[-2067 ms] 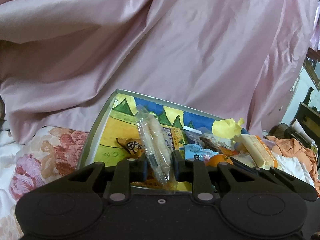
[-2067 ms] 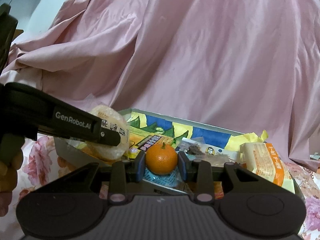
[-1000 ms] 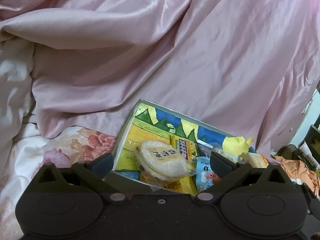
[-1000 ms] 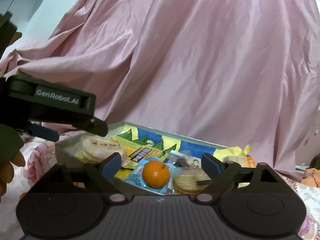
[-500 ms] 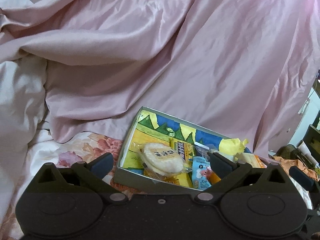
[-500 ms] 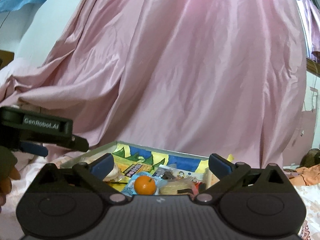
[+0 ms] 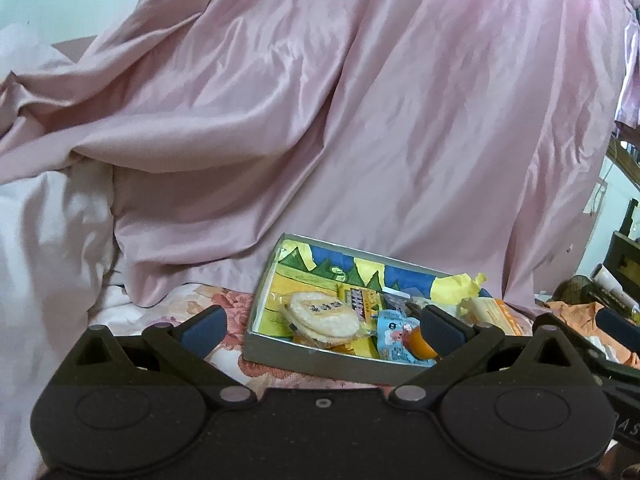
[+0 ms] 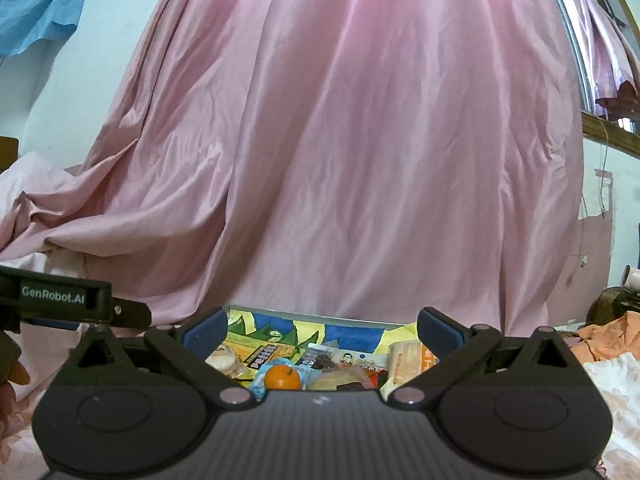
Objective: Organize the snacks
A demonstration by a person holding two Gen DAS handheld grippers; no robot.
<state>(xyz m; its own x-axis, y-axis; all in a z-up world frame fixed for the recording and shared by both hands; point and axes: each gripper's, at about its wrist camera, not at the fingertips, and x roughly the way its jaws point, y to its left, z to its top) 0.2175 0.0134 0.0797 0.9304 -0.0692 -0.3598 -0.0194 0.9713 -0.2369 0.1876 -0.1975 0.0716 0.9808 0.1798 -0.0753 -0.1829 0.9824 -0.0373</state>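
Floral bedsheet, big pink satin drape behind, pale wall, blue cloth top left. Snack box sits on the bed ahead of both my tools. Left tool wide open, empty; rice cracker pack lies in box beyond it. Right tool wide open, empty; orange in box, just past it, untouched.

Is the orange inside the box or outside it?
Inside. The orange lies among snack packets within the box walls; neither gripper holds it.
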